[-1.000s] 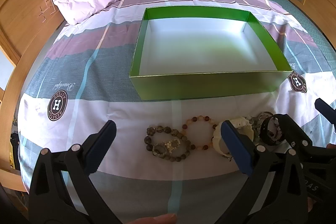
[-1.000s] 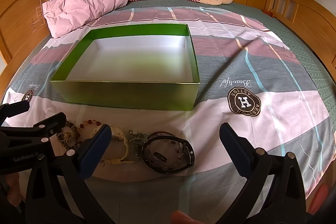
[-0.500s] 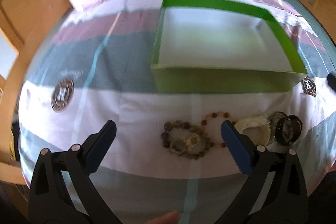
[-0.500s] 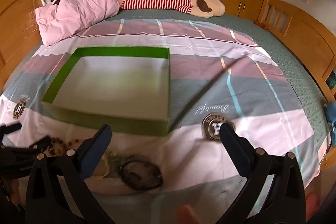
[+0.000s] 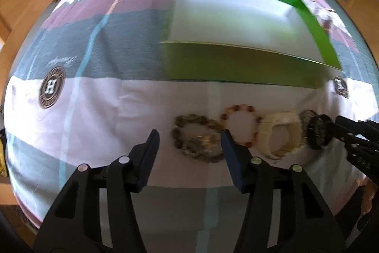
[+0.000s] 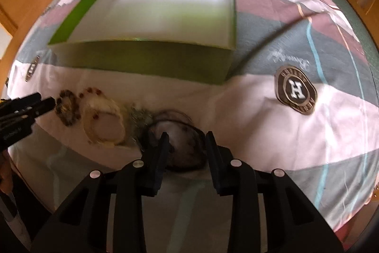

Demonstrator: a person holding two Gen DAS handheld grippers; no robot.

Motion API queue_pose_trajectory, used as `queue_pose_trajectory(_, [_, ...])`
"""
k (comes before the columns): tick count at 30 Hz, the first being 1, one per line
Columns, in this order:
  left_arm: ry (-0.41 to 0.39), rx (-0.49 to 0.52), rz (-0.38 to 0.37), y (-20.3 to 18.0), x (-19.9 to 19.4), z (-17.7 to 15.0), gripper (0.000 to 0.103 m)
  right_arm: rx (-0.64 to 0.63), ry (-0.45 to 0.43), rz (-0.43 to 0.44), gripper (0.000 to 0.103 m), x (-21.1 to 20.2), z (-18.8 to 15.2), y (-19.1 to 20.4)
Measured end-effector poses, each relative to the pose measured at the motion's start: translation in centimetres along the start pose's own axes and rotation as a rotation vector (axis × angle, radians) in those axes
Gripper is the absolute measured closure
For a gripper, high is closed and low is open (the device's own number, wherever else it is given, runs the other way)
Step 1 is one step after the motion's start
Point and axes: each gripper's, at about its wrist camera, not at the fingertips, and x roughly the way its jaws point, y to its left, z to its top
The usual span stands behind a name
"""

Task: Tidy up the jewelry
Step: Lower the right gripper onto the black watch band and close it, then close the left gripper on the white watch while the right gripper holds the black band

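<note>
1. On the bedspread (image 5: 99, 125), just in front of the green box (image 5: 236, 63), all the jewelry lies in one row; the box holds nothing that you can see, so none of the sorting is done.
2. From your left, the row runs: dark beaded bracelet (image 5: 196, 141), reddish bead bracelet (image 5: 239, 125), cream bangle (image 5: 279, 134), a small silvery piece too blurred to name, then the black bracelet (image 6: 175, 134) at the right end.
3. Your left gripper (image 5: 189, 144) has just been closing and its jaws stand part open, straddling the near side of the dark beaded bracelet. The pads do not press on it.
4. Your right gripper (image 6: 187, 146) has also just been closing. Its jaws are narrower, with part of the black bracelet between them; no pinch shows through the blur.
5. By my reading, you are at the first pick with both hands: every piece remains to be gripped, lifted over the near wall and set inside the box.
</note>
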Motion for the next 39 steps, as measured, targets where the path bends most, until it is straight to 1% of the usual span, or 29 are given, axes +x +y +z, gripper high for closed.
queue_pose_trajectory(1, [-0.004,0.013,-0.025,-0.7,-0.2,-0.2,0.048,0.015,0.013,-0.011,0.069,0.5,-0.1,-0.3])
queue_pose_trajectory(2, [-0.006,0.027,-0.045,-1.1,-0.2,-0.2,0.047,0.020,0.025,-0.015,0.072,1.0,-0.3,-0.6])
queue_pose_trajectory(3, [-0.009,0.038,-0.056,-1.5,-0.2,-0.1,0.047,0.016,0.029,-0.010,0.086,1.5,-0.4,-0.4])
queue_pose_trajectory(4, [-0.015,0.055,-0.066,-2.2,-0.3,-0.3,0.047,0.002,0.007,-0.013,0.091,1.5,-0.5,0.0])
queue_pose_trajectory(6, [-0.022,0.082,-0.079,-3.2,-0.4,-0.4,0.047,-0.026,-0.024,-0.037,0.095,1.3,-0.6,0.7])
queue_pose_trajectory(8, [-0.027,0.107,-0.088,-4.1,-0.4,-0.6,0.047,-0.030,-0.046,-0.009,0.095,1.0,-0.6,1.2])
queue_pose_trajectory(11, [-0.020,0.141,-0.088,-5.3,0.2,-0.6,0.047,-0.044,-0.067,-0.011,0.095,0.8,-0.6,1.7])
queue_pose_trajectory(12, [-0.015,0.151,-0.086,-5.8,0.5,-0.6,0.049,-0.044,-0.068,-0.010,0.095,0.8,-0.5,1.7])
queue_pose_trajectory(13, [-0.007,0.164,-0.075,-6.1,0.9,-0.7,0.058,-0.041,-0.070,-0.008,0.095,0.8,-0.5,1.6])
queue_pose_trajectory(15, [0.022,0.179,-0.040,-6.4,1.9,-0.9,0.066,-0.035,-0.073,-0.001,0.095,1.1,-0.4,1.4])
queue_pose_trajectory(18, [0.031,0.168,-0.053,-6.1,2.3,-1.1,0.067,-0.028,-0.077,0.009,0.095,1.2,-0.1,1.5])
queue_pose_trajectory(19, [0.034,0.161,-0.061,-6.0,2.2,-1.0,0.070,-0.027,-0.080,0.009,0.095,1.2,-0.1,1.5])
queue_pose_trajectory(20, [0.036,0.153,-0.071,-5.8,2.2,-1.0,0.076,-0.026,-0.085,0.006,0.095,1.4,0.1,1.2])
queue_pose_trajectory(21, [0.040,0.141,-0.084,-5.6,2.3,-0.9,0.094,-0.023,-0.091,0.005,0.095,1.2,0.0,1.3])
queue_pose_trajectory(22, [0.047,0.130,-0.084,-5.3,2.3,-0.9,0.100,-0.014,-0.101,0.006,0.095,1.1,0.0,1.3])
queue_pose_trajectory(25, [0.031,0.122,-0.059,-4.6,1.9,-0.9,0.100,0.015,-0.138,0.016,0.095,0.4,-0.6,0.4])
queue_pose_trajectory(27, [0.020,0.100,-0.061,-3.7,1.2,-0.7,0.100,0.032,-0.172,0.030,0.095,-0.3,-0.5,-0.1])
queue_pose_trajectory(31, [-0.034,0.037,-0.058,-1.1,-0.9,0.2,0.100,0.037,-0.242,0.112,0.095,-1.9,-0.5,-0.4])
queue_pose_trajectory(33, [-0.048,0.018,-0.060,-0.3,-1.5,0.5,0.100,0.014,-0.239,0.137,0.095,-2.0,-0.5,-0.1])
queue_pose_trajectory(35, [-0.046,0.020,-0.061,-0.1,-1.7,0.6,0.100,-0.014,-0.218,0.126,0.095,-1.4,-0.7,0.7])
queue_pose_trajectory(39, [-0.027,0.028,-0.059,-0.2,-1.1,0.6,0.100,-0.017,-0.174,0.137,0.095,-0.3,-0.6,1.4])
